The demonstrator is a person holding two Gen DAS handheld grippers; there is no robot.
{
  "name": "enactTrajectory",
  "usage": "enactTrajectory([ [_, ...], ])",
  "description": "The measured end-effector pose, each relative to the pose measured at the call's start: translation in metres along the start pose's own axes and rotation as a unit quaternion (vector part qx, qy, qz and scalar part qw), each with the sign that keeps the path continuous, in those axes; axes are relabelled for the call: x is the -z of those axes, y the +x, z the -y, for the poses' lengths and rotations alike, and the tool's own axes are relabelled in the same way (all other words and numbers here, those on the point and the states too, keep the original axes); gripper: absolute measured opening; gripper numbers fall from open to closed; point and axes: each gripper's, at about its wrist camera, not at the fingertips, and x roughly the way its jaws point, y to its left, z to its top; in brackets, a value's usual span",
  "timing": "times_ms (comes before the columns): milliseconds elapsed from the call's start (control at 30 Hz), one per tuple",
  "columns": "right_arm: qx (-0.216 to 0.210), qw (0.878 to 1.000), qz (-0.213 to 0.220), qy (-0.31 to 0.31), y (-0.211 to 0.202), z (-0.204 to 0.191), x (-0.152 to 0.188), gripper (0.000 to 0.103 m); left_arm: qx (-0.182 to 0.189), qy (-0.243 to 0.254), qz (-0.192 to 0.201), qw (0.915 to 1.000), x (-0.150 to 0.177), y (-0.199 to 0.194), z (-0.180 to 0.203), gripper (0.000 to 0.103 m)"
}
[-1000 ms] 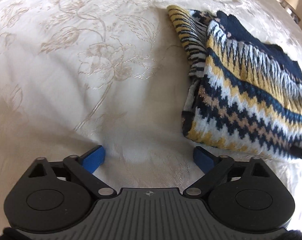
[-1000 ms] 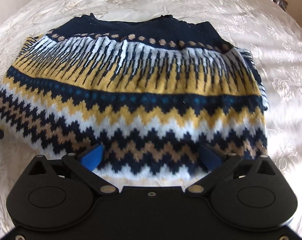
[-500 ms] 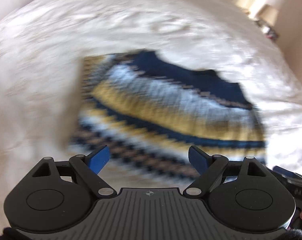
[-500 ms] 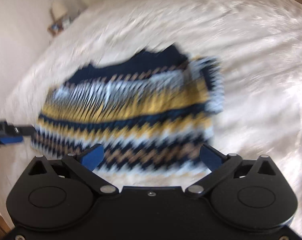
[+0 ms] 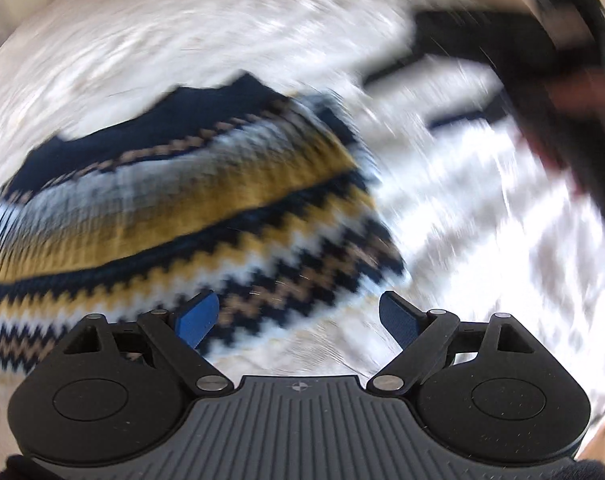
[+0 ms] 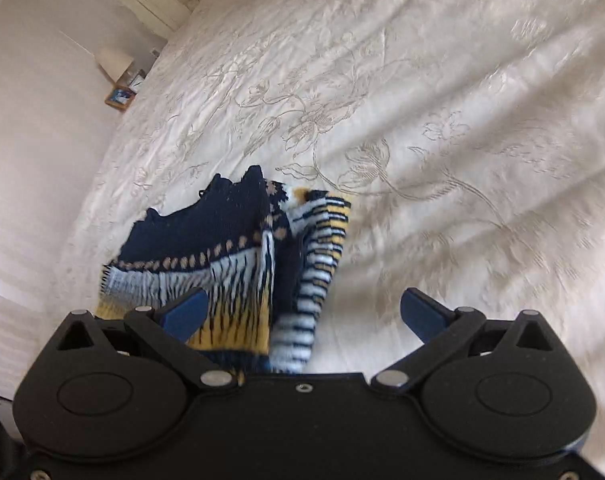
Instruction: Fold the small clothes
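A folded knit sweater [image 5: 174,200] with navy, yellow, white and tan zigzag bands lies on the cream bedspread [image 5: 182,40]. In the blurred left wrist view it fills the left and middle. My left gripper [image 5: 298,316] is open and empty, its left blue pad over the sweater's near edge. In the right wrist view the sweater [image 6: 230,256] lies at lower left. My right gripper [image 6: 302,312] is open and empty, just above the sweater's right side. The right gripper also shows as a dark blur in the left wrist view [image 5: 522,56].
The floral embroidered bedspread [image 6: 422,120] stretches away to the right and far side. A white wall, a headboard [image 6: 154,4] and a bedside table with a lamp [image 6: 118,68] stand beyond the bed's left edge.
Both grippers have swung fast and pulled back from the sweater. The left view now faces the sweater. The right view has turned toward the bed's left edge. Both stayed open.
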Motion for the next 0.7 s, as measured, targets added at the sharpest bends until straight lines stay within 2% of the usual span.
enactTrajectory([
  [100, -0.018, 1.0, -0.019, -0.001, 0.012, 0.007, -0.009, 0.103, -0.027, 0.05, -0.007, 0.9983, 0.005, 0.013, 0.025, 0.088],
  [267, -0.048, 0.997, -0.053, 0.003, 0.033, 0.016, -0.011, 0.103, -0.053, 0.094, -0.015, 0.9941, 0.009, 0.036, 0.047, 0.089],
  [500, -0.104, 0.991, -0.078, 0.036, 0.061, 0.027, -0.021, 0.103, -0.069, 0.092, -0.026, 0.9931, -0.002, 0.058, 0.053, 0.099],
  [700, -0.147, 0.982, -0.111, 0.047, 0.089, 0.021, -0.031, 0.101, -0.066, 0.093, -0.031, 0.9929, -0.013, 0.068, 0.051, 0.1],
])
